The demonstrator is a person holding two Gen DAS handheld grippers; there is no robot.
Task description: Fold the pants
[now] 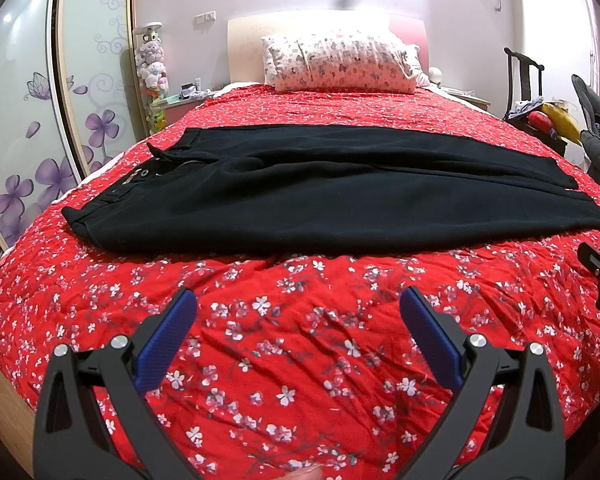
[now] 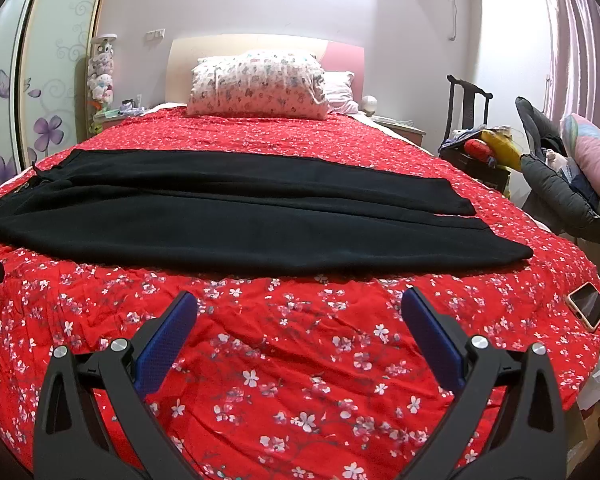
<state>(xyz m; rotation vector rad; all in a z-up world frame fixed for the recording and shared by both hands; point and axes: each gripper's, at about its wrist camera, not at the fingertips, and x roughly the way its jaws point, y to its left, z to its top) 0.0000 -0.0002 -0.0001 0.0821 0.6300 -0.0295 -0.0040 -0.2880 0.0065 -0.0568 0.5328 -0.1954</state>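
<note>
While the black pants [image 1: 332, 188] lay flat across the middle of the bed [image 1: 300, 360], waistband to the left and leg ends to the right, I held both grippers over the near part of the red flowered cover. My left gripper [image 1: 299, 320] was spread wide and held nothing; my right gripper [image 2: 300, 322] was spread the same way, also holding nothing. A pillow [image 2: 260, 84] sat at the far end, and a phone [image 2: 588, 305] lay near the right edge.
</note>
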